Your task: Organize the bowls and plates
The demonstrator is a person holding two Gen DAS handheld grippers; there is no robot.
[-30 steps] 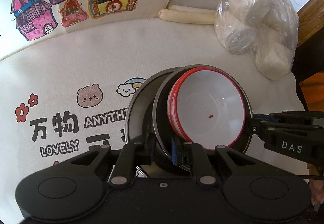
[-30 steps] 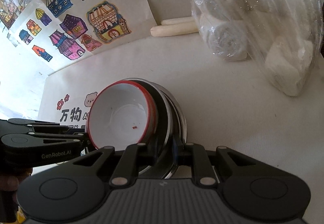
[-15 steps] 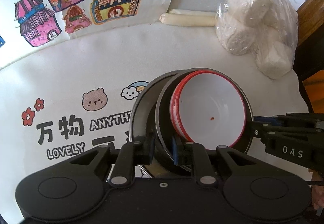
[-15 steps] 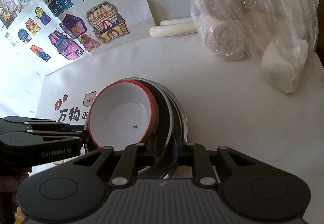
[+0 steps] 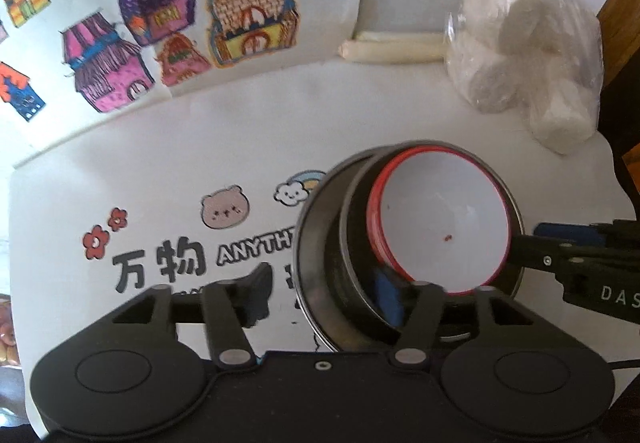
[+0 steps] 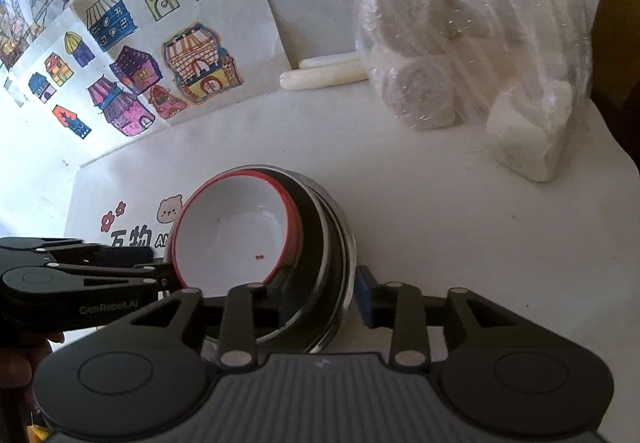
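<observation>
Nested dishes are sitting on a white printed tablecloth (image 5: 168, 147) bearing a cartoon bear, red flowers, a cloud with a rainbow, and lettering. The red-rimmed white bowl (image 5: 438, 221) is lying tilted inside a dark bowl (image 5: 352, 243), which is resting in turn inside a steel-rimmed dish (image 5: 310, 243); a small red speck is showing on the white interior. The left gripper (image 5: 320, 293) is straddling the near-left edge of the stack with its jaws parted, having just been opening: its blurred left finger is standing clear over the cloth, outside the steel rim, while its blue-padded right finger is reaching inside the dishes, and neither pad appears to be pressing on a rim. In the right wrist view, the right gripper (image 6: 324, 297) is likewise standing released, its jaws having just been opening, with the stacked rims passing between a dark finger inside the dark bowl and a blue pad just outside the steel rim, a narrow gap showing there. Each gripper is appearing in the other's view at the opposite side of the stack. Colored drawings of houses (image 6: 132, 83) are leaning against the wall behind, beside two pale sticks (image 6: 324, 73) and a clear plastic bag of white rolls (image 6: 472, 79).
</observation>
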